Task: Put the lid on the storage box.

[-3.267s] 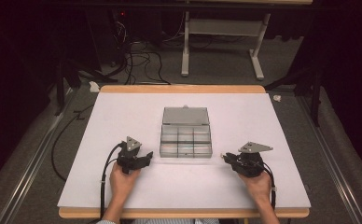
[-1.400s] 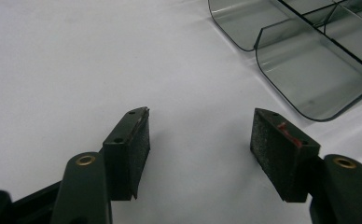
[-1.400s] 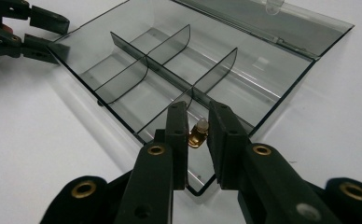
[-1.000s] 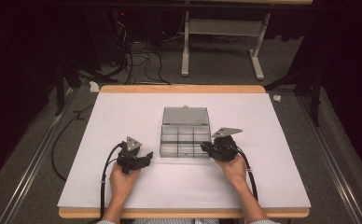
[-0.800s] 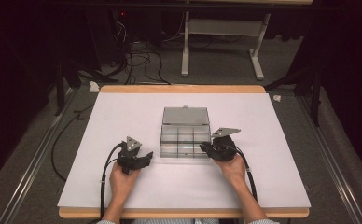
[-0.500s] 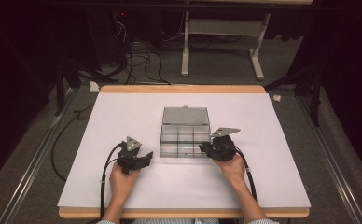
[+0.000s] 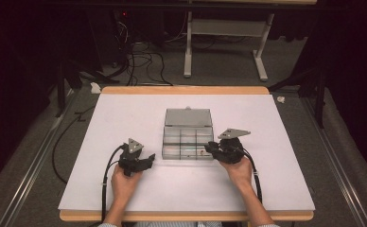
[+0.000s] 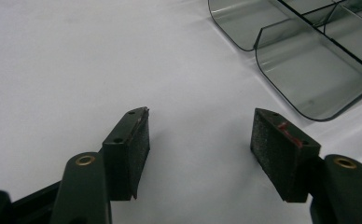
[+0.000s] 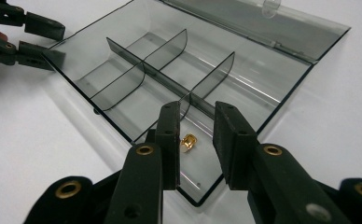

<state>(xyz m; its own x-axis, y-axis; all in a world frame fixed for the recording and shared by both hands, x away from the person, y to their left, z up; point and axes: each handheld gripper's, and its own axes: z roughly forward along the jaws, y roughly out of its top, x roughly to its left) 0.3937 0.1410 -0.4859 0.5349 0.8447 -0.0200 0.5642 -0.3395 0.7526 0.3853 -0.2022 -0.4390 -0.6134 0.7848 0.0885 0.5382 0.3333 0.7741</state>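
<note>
A person's right gripper [image 7: 212,149] hovered at the right edge of a smoked-plastic compartment box [image 7: 187,135] at the center of the high view, its lid folded open toward the top of the frame. In the right gripper view, the 2 jaws stood narrowly apart and had just been opening, with a small gold-colored metal piece [image 9: 189,141] lying loose between them on the floor of the nearest compartment, untouched by either pad. The left gripper [image 7: 148,160] rested on the white table [image 7: 125,118] just left of the box, jaws spread wide and holding nothing.
</note>
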